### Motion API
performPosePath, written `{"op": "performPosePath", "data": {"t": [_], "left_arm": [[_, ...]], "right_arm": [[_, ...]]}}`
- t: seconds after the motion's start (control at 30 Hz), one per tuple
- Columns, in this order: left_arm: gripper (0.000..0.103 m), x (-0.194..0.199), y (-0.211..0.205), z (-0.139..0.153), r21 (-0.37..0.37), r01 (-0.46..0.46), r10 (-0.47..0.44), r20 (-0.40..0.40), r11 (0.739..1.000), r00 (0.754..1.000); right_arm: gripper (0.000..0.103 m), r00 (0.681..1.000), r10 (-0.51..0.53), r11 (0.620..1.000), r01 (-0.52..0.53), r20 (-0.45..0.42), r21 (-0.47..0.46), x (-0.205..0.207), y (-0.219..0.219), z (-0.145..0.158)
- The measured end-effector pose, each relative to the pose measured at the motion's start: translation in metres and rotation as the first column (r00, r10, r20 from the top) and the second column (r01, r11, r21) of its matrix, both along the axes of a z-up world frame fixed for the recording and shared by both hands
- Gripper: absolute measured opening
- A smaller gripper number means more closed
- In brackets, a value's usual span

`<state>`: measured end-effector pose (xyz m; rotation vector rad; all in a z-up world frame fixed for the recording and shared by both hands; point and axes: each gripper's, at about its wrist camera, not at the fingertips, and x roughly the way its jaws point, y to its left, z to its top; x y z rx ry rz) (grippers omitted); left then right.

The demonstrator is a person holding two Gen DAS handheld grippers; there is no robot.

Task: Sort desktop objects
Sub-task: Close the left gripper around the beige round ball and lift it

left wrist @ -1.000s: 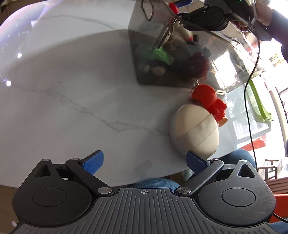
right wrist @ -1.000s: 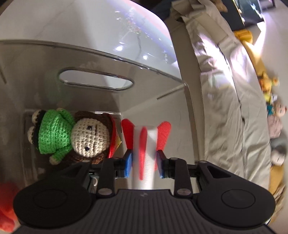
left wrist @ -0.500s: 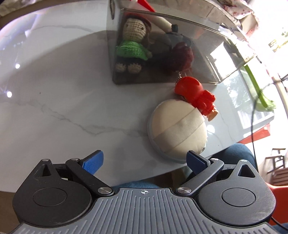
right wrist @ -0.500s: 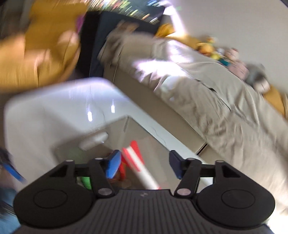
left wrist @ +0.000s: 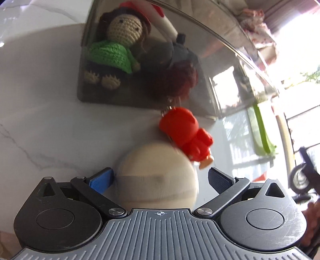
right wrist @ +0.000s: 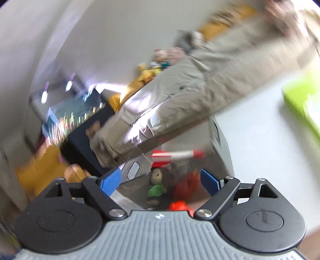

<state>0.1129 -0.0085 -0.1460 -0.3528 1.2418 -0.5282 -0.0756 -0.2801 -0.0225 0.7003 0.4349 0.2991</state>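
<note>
Left wrist view. Marble table [left wrist: 40, 124], white with grey veins. Clear bin [left wrist: 224, 66] stands on it, far side of the frame. Inside the bin: crochet doll [left wrist: 120, 46] in a green top, lying against the near wall with its feet toward the table edge; a dark grey plush [left wrist: 166, 54] beside it; a dark red furry item [left wrist: 180, 80] below that; a red-and-white rocket [left wrist: 160, 16] leaning across the top. Outside the bin, just beside its near wall: red figure [left wrist: 188, 136] on a small chain, lying on the table. It touches or overlaps the upper edge of a cream ball [left wrist: 158, 176]; which of the two, the blur hides. Left gripper [left wrist: 160, 178] has jaws spread wide, blue pads on either side of the ball. The left pad sits at the ball's side; the right pad stands clear of it. No grip shown. Green object [left wrist: 262, 132] beyond the table at right.

Right wrist view, heavily blurred. Right gripper [right wrist: 160, 180] has jaws opening, wide apart, nothing between the pads. Below and ahead: the bin [right wrist: 220, 140] seen from above, with the rocket [right wrist: 178, 155] lying across its top, the doll [right wrist: 157, 184] and the red furry item [right wrist: 188, 184] inside. The red figure [right wrist: 180, 206] shows at the gripper's body edge. Beige sofa [right wrist: 180, 96] behind, soft toys on it. Lime-green shape [right wrist: 302, 104] at right.
</note>
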Motion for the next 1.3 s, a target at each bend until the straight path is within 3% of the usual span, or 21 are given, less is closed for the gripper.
{"op": "performPosePath", "data": {"t": [0.1, 0.2, 0.27, 0.4, 0.53, 0.63, 0.73, 0.83, 1.03, 1.13, 1.17, 1.2, 1.23, 1.3], "left_arm": [[0.103, -0.007, 0.000, -0.006, -0.017, 0.005, -0.005, -0.012, 1.000, 1.000], [0.103, -0.023, -0.012, -0.002, 0.106, 0.066, -0.071, 0.044, 0.992, 0.997], [0.103, -0.031, -0.017, 0.000, 0.144, 0.090, -0.098, 0.050, 0.986, 0.994], [0.103, -0.032, -0.014, -0.002, 0.074, 0.087, -0.089, 0.025, 0.993, 0.996], [0.103, -0.030, -0.002, -0.008, 0.012, 0.029, -0.029, -0.004, 0.999, 1.000], [0.103, -0.032, 0.005, -0.008, -0.020, 0.021, -0.022, -0.014, 1.000, 1.000], [0.103, -0.034, 0.009, -0.009, -0.047, 0.012, -0.013, -0.025, 0.999, 1.000], [0.103, -0.035, 0.009, -0.011, -0.077, 0.009, -0.012, -0.037, 0.997, 0.999], [0.103, -0.040, 0.008, -0.012, -0.132, 0.019, -0.025, -0.045, 0.991, 0.999], [0.102, -0.040, 0.008, -0.008, -0.113, 0.007, -0.009, -0.018, 0.994, 1.000], [0.100, -0.041, 0.005, -0.007, -0.083, 0.007, -0.007, 0.000, 0.996, 1.000], [0.092, -0.041, 0.001, -0.003, -0.036, 0.009, -0.008, 0.026, 0.999, 1.000], [0.077, -0.041, -0.004, 0.002, 0.010, 0.015, -0.016, 0.050, 1.000, 0.999], [0.071, -0.039, -0.010, 0.008, 0.053, 0.025, -0.028, 0.061, 0.998, 0.998]], "right_arm": [[0.086, 0.997, 0.012, 0.998, -0.007, -0.071, 0.068, 0.001, -0.008, -0.028], [0.086, 0.989, 0.057, 0.998, -0.055, -0.135, 0.023, 0.006, 0.001, -0.042], [0.084, 0.975, 0.108, 0.994, -0.108, -0.196, 0.014, 0.011, 0.009, -0.049], [0.084, 0.938, 0.224, 0.970, -0.189, -0.264, 0.151, 0.022, 0.020, -0.065], [0.085, 0.913, 0.220, 0.934, -0.095, -0.345, 0.344, 0.036, 0.022, -0.093], [0.079, 0.899, 0.213, 0.905, -0.033, -0.384, 0.424, 0.042, 0.024, -0.107], [0.067, 0.882, 0.075, 0.923, 0.116, -0.466, 0.368, 0.039, 0.034, -0.112], [0.056, 0.858, 0.086, 0.933, 0.108, -0.506, 0.342, 0.043, 0.042, -0.116], [0.051, 0.825, 0.061, 0.946, 0.132, -0.562, 0.296, 0.050, 0.047, -0.117], [0.052, 0.822, 0.061, 0.955, 0.116, -0.567, 0.271, 0.055, 0.048, -0.116], [0.054, 0.824, 0.069, 0.949, 0.119, -0.562, 0.291, 0.055, 0.047, -0.118], [0.055, 0.827, 0.078, 0.942, 0.121, -0.557, 0.312, 0.055, 0.045, -0.121], [0.055, 0.830, 0.086, 0.935, 0.124, -0.551, 0.332, 0.054, 0.043, -0.123], [0.057, 0.841, 0.077, 0.928, 0.136, -0.536, 0.347, 0.049, 0.036, -0.122]]}}
